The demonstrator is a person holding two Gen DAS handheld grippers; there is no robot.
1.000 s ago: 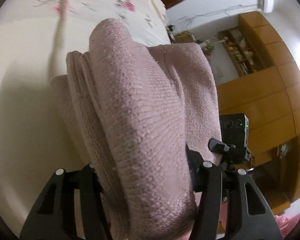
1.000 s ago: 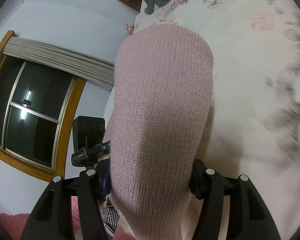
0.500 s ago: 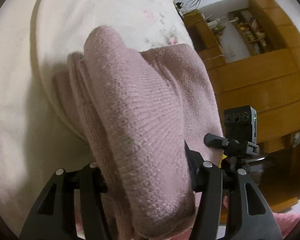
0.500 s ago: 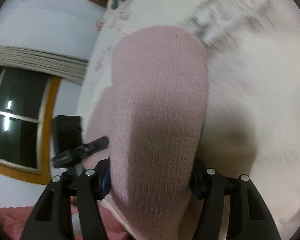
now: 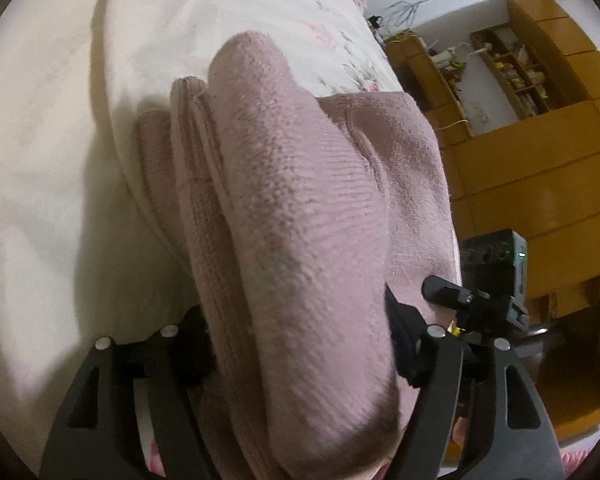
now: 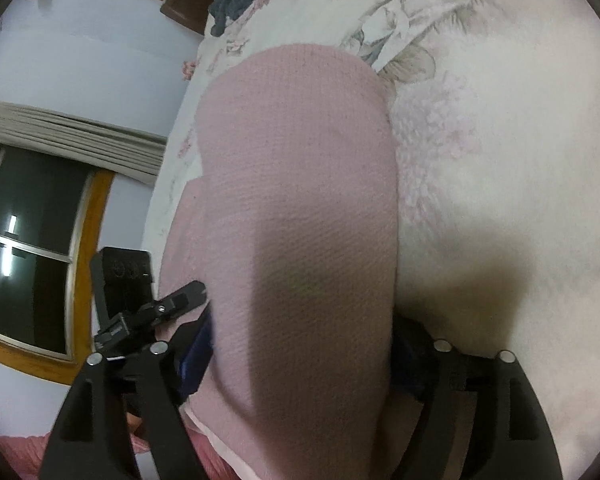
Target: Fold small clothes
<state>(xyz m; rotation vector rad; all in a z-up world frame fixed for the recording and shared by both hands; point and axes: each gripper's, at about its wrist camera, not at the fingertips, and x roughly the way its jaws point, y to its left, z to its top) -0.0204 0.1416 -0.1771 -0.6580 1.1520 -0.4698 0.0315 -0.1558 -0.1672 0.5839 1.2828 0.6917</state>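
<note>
bed [image 5: 52,128] in cream floral bedding filled both views, and it had swung closer than a second before, so the carry looked to be turning into a set-down. pink knit garment [image 5: 300,208], folded into thick layers, hung above the bedding, bulging from 6 toward 12 o'clock. left gripper [image 5: 300,344] was clamped on one end of it, right gripper [image 6: 300,344] on the other, with the opposite tool showing at 4 and 8 o'clock.

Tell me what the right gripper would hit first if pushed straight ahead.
The right gripper is already clamped on the pink knit garment; beyond its bulge lies the floral bedspread, likely met first, though depth is unclear.
</note>
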